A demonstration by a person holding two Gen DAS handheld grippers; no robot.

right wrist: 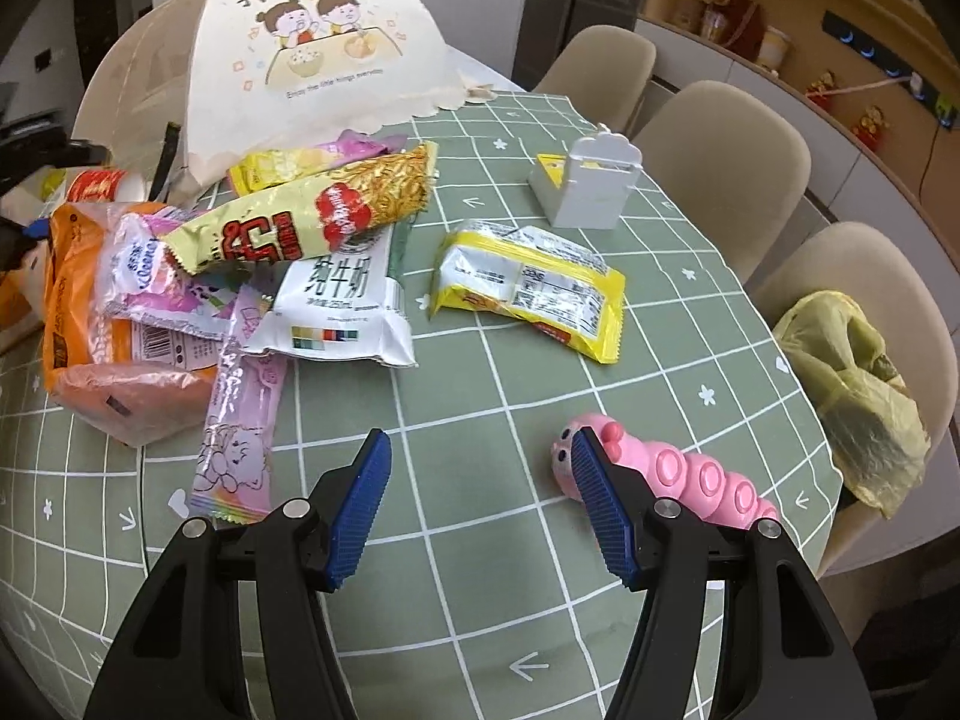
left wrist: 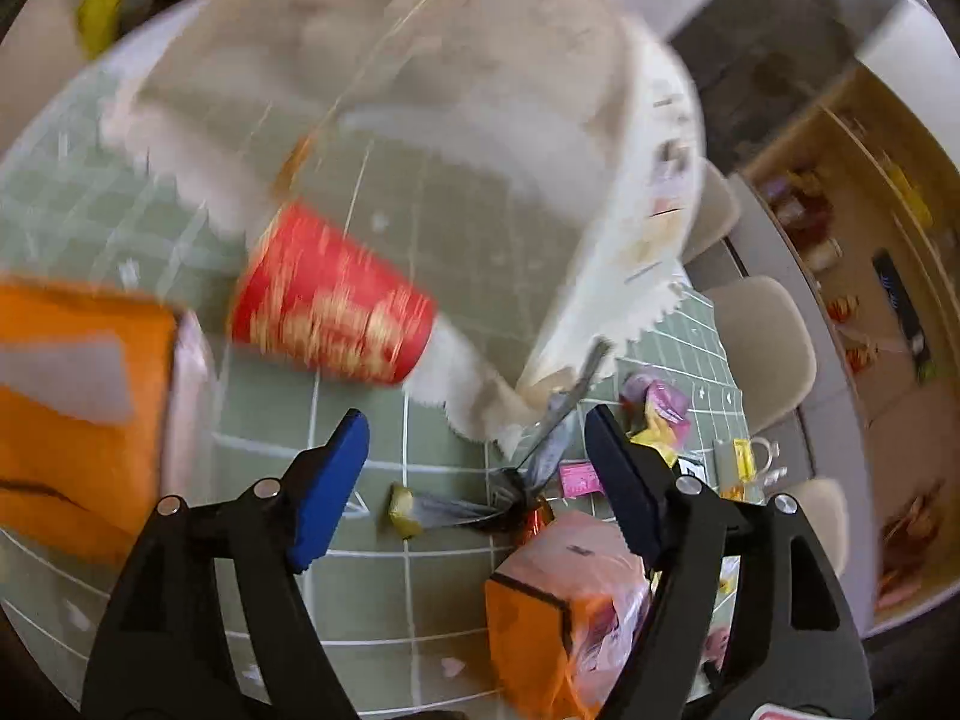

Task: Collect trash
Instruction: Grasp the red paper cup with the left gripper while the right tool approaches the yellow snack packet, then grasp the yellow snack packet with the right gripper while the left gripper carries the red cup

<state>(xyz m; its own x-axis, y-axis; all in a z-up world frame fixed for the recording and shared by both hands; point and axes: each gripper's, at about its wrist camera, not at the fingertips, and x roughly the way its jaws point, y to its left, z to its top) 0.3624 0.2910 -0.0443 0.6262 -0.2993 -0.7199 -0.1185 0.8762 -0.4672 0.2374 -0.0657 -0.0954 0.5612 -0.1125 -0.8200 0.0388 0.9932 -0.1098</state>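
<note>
While most of the litter lies loose on the table (right wrist: 540,600), very little of the task looks done. From the left wrist view, the left gripper (left wrist: 477,474) stands wide open with nothing between its fingers; just ahead of them, blurred, a red cup (left wrist: 330,300) appears to hang at the mouth of the white paper bag (left wrist: 372,78), and whether it is dropping in or resting on the bag's edge I cannot tell. Close to the fingertips lie a dark foil wrapper (left wrist: 510,480) with a yellow scrap beside it, and an orange box (left wrist: 546,618) sits against the right finger's inner side; another orange pack fills the frame beyond the left finger. The right gripper (right wrist: 480,498) is likewise spread wide and empty, held over bare cloth. Beyond its left finger is the heap: a pink sleeve (right wrist: 240,420), a milk carton (right wrist: 342,306), a gold-and-red snack bag (right wrist: 312,210) and an orange pack (right wrist: 78,312), with the printed bag standing behind them. Straight ahead of the fingers, well apart from the heap, lies a yellow packet (right wrist: 528,288), and farther off a white holder (right wrist: 594,186). A pink caterpillar toy (right wrist: 672,468) lies partly behind the right fingertip; it is likely no trash. Judging by this, the cup may be the only item near done, and the wrappers, carton and packets all remain to be bagged.
</note>
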